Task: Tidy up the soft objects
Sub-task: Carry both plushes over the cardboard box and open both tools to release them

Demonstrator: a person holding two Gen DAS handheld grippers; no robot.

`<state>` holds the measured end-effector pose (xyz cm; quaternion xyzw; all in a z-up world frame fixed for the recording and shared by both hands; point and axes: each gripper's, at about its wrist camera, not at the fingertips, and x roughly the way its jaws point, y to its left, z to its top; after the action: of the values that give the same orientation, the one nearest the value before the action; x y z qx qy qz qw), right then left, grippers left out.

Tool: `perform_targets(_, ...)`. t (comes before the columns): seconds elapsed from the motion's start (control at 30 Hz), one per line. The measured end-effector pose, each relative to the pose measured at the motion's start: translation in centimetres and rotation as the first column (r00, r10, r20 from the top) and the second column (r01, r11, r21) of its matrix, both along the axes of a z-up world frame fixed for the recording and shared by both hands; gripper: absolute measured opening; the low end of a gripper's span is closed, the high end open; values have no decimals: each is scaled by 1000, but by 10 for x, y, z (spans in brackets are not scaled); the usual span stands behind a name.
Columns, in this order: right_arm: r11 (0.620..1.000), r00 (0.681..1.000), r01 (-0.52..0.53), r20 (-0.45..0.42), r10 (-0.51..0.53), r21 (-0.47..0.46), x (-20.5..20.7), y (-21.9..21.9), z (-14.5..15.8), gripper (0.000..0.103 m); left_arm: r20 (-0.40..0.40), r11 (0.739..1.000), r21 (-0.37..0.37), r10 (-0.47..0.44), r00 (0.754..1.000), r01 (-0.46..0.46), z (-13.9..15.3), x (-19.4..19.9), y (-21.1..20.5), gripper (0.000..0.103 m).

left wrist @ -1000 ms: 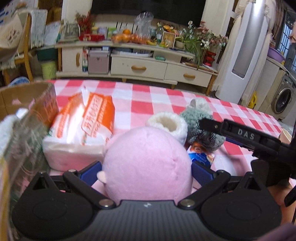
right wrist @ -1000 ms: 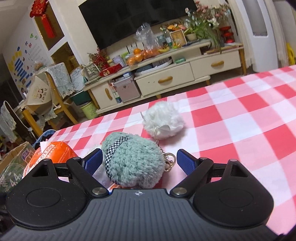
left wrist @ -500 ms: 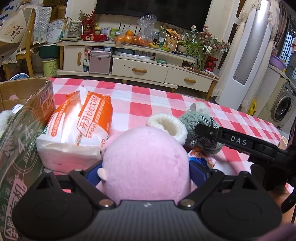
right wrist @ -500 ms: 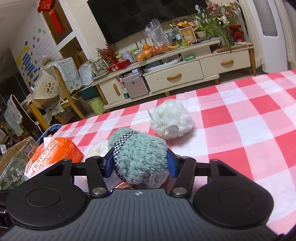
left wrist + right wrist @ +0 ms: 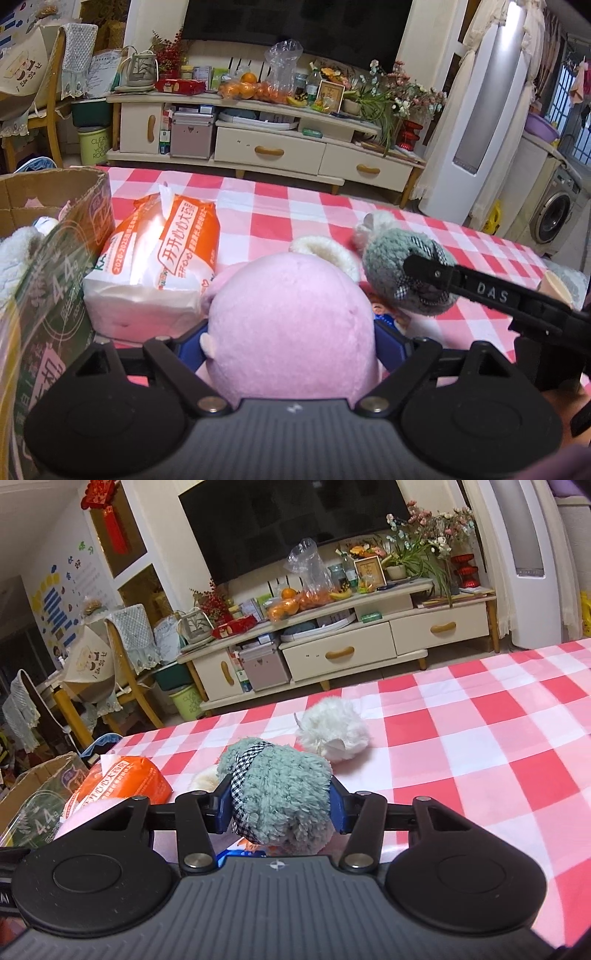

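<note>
The surface (image 5: pixel 498 716) wears a red, pink and white checked cloth and stands in a living room; behind it runs a long cream TV cabinet (image 5: pixel 332 646) with wooden drawer pulls, loaded with oranges, a clear plastic bag, a framed picture and potted flowers, under a large dark television (image 5: pixel 288 524); a white tower unit (image 5: pixel 476 122) stands at the right and a washing machine (image 5: pixel 554 218) further right still; a wooden chair (image 5: pixel 122 672) draped with lace sits at the left

The left gripper (image 5: pixel 291 339) has its jaws pinching a pink plush toy (image 5: pixel 291 325), which fills the middle of the left wrist view; just beyond it lies a cream fuzzy slipper-like piece (image 5: pixel 325 251), and to its left an orange-and-white tissue pack (image 5: pixel 159 258) rests on the cloth beside a cardboard box (image 5: pixel 55 236) (a white fluffy thing shows inside its edge)

The right gripper (image 5: pixel 280 805) has its jaws pressed onto a grey-green plush toy (image 5: pixel 280 797) with a black-and-white checked ribbon, held just above the cloth; a white fluffy pompom (image 5: pixel 332 731) lies on the surface just beyond it; whether the green toy touches the cloth I cannot tell
</note>
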<state>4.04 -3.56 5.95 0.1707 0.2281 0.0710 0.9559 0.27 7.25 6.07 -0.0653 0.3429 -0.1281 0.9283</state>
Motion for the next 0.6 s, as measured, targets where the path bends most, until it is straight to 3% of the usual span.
perform_targets(0.6,996,999,51,12,-52,72,-34,-2,4,62,89,996,-85,-1,996,8,27,-22,20,89)
